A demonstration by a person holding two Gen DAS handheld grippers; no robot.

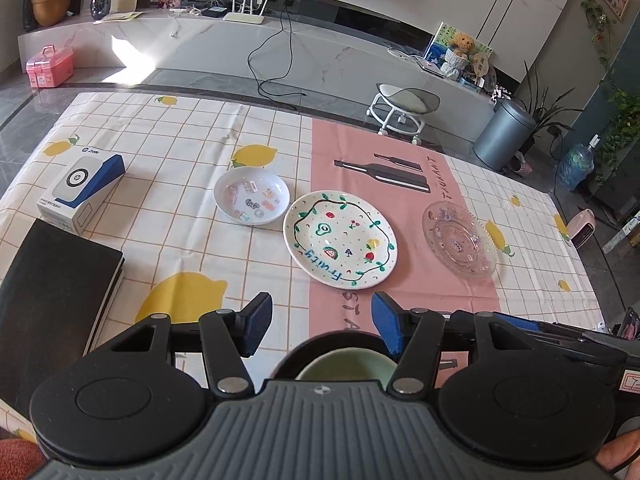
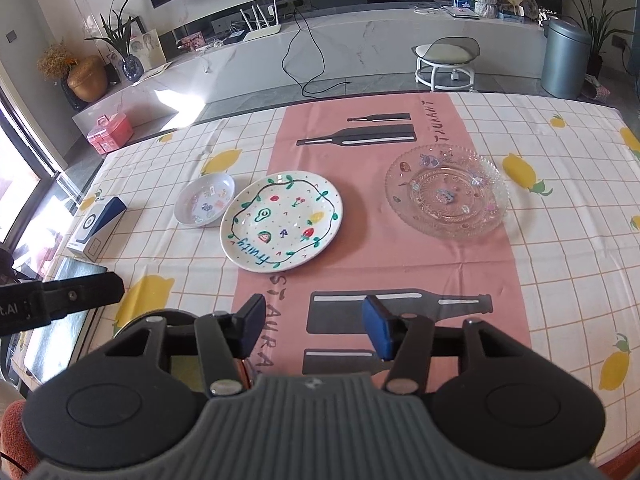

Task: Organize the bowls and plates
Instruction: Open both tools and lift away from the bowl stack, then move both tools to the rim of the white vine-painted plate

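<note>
Both grippers, left (image 1: 322, 326) and right (image 2: 314, 326), hover with jaws apart and empty at the table's near edge; small dish (image 1: 251, 196) far left touches the fruit plate (image 1: 340, 240), glass plate (image 2: 446, 190) well right; stacking seemingly unstarted, first grasp needs a rim

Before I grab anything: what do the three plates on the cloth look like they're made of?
Fruit-painted plate: glazed ceramic by its look, opaque white with a glossy sheen. Clear plate: probably pressed glass, since the pink cloth shows through and the rim is beaded; acrylic is possible. Small sticker-print dish: smooth opaque white, melamine or ceramic, unclear.
</note>
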